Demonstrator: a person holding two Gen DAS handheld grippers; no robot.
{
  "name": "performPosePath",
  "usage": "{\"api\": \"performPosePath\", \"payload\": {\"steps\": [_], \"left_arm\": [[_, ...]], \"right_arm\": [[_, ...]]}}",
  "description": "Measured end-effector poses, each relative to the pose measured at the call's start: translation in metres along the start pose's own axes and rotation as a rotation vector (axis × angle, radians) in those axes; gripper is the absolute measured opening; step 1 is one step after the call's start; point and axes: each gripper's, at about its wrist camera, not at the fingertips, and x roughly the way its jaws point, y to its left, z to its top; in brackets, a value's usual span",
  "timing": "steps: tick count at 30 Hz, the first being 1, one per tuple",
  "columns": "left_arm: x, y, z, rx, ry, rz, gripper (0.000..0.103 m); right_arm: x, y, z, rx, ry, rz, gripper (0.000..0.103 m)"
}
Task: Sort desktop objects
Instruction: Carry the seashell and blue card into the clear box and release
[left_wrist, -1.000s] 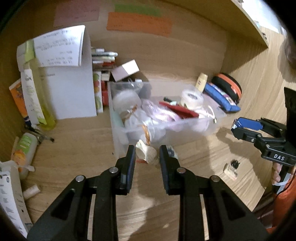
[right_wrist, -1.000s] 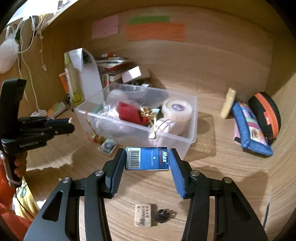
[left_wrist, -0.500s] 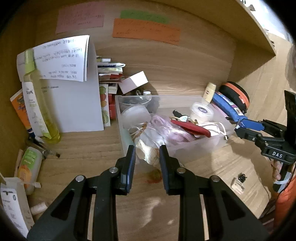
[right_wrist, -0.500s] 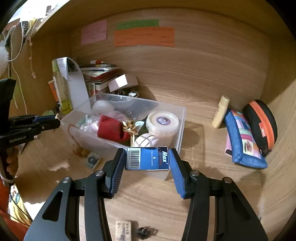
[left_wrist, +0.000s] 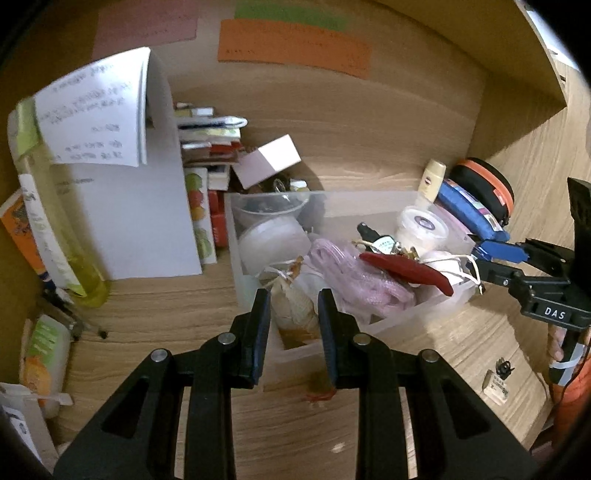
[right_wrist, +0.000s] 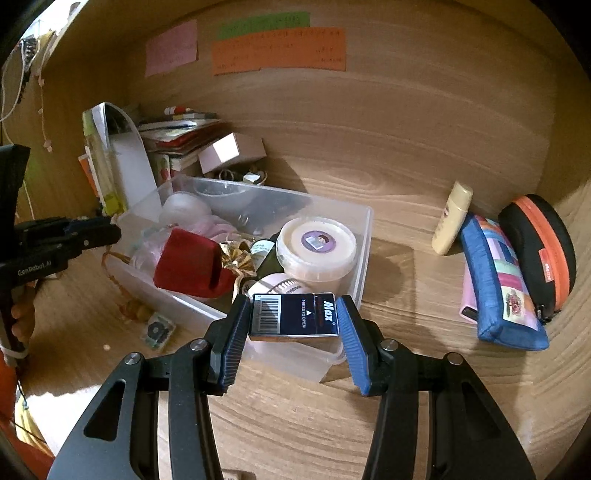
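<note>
The wooden bench (right_wrist: 424, 387) is seen enclosed by a wooden back wall carrying pink, green and orange paper notes (right_wrist: 279, 50). A clear plastic storage bin (right_wrist: 364, 236) is placed near the middle of the bench and is crowded with a round lidded tub (right_wrist: 316, 245), a red cloth pouch (right_wrist: 192, 264), a gold bow and pale pink plastic wrapping (left_wrist: 354, 280). To the bin's left a stack of books (left_wrist: 207, 147) and a curled white sheet (left_wrist: 122, 192) are propped against the wall; a tall yellow-green bottle (left_wrist: 51, 236) is stood beside them. At the right a blue patchwork pencil case (right_wrist: 498, 280), a black case with an orange zip (right_wrist: 539, 251) and a cream tube (right_wrist: 452, 218) are leaned by the side wall.

The right gripper (right_wrist: 293, 325) is held over the bin's near corner, its jaws clenched on a dark blue "Max" staple box (right_wrist: 295, 314) with a barcode on top. The left gripper (left_wrist: 293, 317) is held at the bin's near left edge, its jaws clenched on a small beige tied bundle (left_wrist: 295, 306).

On the bench in front of the bin a small printed packet (right_wrist: 159, 329) is lain, and, in the left wrist view, an eraser (left_wrist: 496, 386) with a small black clip (left_wrist: 504, 366) touching it.
</note>
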Motion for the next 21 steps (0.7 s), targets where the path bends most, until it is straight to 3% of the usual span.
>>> {"api": "performPosePath", "payload": {"steps": [9, 11, 13, 21], "left_arm": [[0.0, 0.0, 0.001, 0.001, -0.006, -0.01, 0.029], [-0.001, -0.001, 0.0, 0.0, -0.005, -0.013, 0.03], [-0.004, -0.002, 0.0, -0.003, -0.008, -0.018, 0.03], [-0.024, -0.006, -0.005, -0.01, -0.039, -0.016, 0.043]], "right_arm": [[0.004, 0.001, 0.002, 0.002, -0.001, -0.009, 0.045], [0.002, 0.001, 0.002, 0.003, -0.004, -0.008, 0.05], [-0.002, 0.002, 0.001, 0.006, -0.014, -0.01, 0.062], [-0.022, 0.012, -0.004, -0.028, -0.037, -0.03, 0.065]]}}
